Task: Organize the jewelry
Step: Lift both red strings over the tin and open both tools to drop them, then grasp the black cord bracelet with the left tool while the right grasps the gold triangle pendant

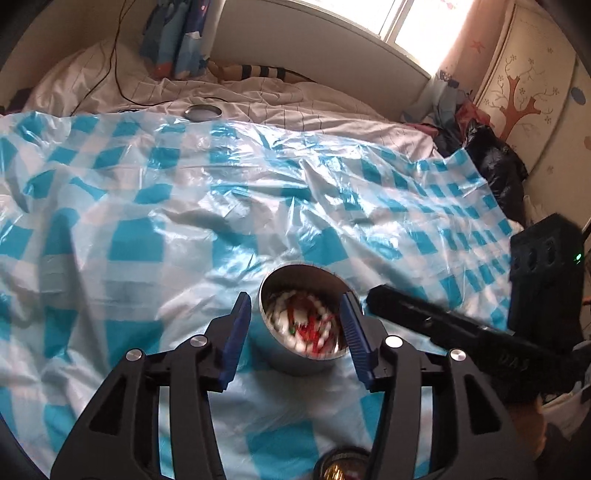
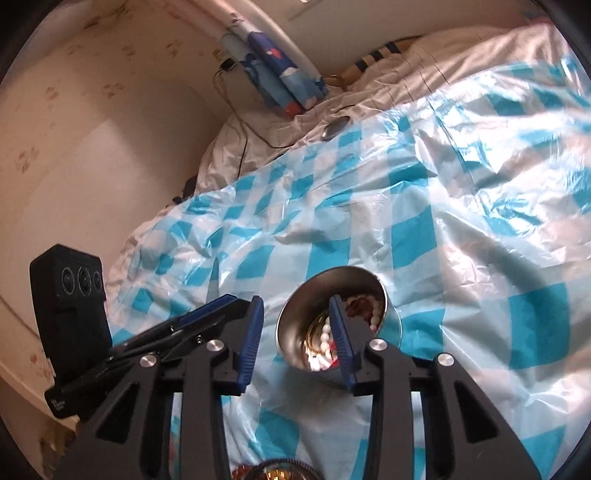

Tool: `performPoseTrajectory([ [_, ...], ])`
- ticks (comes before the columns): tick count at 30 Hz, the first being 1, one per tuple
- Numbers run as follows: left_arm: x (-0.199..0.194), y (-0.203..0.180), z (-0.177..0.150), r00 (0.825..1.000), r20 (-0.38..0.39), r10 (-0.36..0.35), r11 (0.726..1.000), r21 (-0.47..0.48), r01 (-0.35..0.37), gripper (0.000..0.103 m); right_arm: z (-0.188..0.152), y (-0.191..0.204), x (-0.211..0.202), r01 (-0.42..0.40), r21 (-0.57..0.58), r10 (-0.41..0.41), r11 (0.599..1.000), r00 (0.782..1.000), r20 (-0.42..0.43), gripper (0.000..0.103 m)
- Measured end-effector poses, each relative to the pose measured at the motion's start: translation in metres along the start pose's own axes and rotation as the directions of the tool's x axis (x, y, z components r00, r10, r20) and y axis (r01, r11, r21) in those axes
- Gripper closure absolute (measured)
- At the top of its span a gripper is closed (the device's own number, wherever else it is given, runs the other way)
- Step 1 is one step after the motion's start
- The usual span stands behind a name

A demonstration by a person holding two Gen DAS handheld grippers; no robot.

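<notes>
Left gripper [image 1: 293, 332]: jaws partly open, straddling a round metal tin [image 1: 301, 317] without pressing on it; the right-hand blue pad lies at or just beside the tin's rim, and contact cannot be told. The tin rests on the bed, on a blue-and-white checked plastic sheet [image 1: 147, 192], and holds the jewelry [image 1: 306, 325]: white beads and red pieces, blurred in this view.

Right gripper [image 2: 295, 328]: jaws partly open and holding nothing. One pad crosses in front of the tin [image 2: 306, 306], the other stands clear to its left. Only this view resolves a string of white beads [image 2: 325, 338] and gold-coloured pieces inside the tin.

Each wrist view shows the other gripper as a black body at its edge. A second round container [image 1: 341, 469] with gold contents shows at the bottom edge of both views, half hidden by the gripper frames.

Beyond the sheet: a flat metal lid [image 1: 202, 112] on the white bedding [image 1: 258, 96], a folded blue fabric item [image 1: 177, 40], a black cable [image 1: 110, 66]. The left view alone shows a window [image 1: 399, 22] and a cabinet with a painted tree [image 1: 524, 96].
</notes>
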State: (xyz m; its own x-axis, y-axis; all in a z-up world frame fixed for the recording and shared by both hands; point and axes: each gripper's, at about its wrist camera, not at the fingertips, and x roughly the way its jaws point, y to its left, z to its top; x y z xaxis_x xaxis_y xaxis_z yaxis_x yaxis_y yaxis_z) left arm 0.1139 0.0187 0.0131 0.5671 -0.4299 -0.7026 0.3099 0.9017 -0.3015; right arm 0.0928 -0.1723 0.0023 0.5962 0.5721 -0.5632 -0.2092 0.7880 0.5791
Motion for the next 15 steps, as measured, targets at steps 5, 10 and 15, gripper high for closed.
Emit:
performPoseTrajectory([
  [5,-0.007,-0.010,-0.032,0.994,-0.104,0.013,0.996,0.087,-0.004,0.054,-0.016,0.003,-0.016,0.053,-0.036,-0.054,0.998,0.998,-0.042,0.058],
  [10,-0.002,-0.008,-0.064,0.975,-0.219,0.019,0.995,0.099,0.002,0.053,-0.037,-0.005,-0.033,0.103,-0.039,-0.106,0.994,0.990,-0.094,0.056],
  [15,0.005,-0.012,-0.087,0.950,-0.312,0.007,0.995,0.097,0.025,0.050,-0.048,-0.010,-0.057,0.097,0.003,-0.097,0.995,0.991,-0.094,0.052],
])
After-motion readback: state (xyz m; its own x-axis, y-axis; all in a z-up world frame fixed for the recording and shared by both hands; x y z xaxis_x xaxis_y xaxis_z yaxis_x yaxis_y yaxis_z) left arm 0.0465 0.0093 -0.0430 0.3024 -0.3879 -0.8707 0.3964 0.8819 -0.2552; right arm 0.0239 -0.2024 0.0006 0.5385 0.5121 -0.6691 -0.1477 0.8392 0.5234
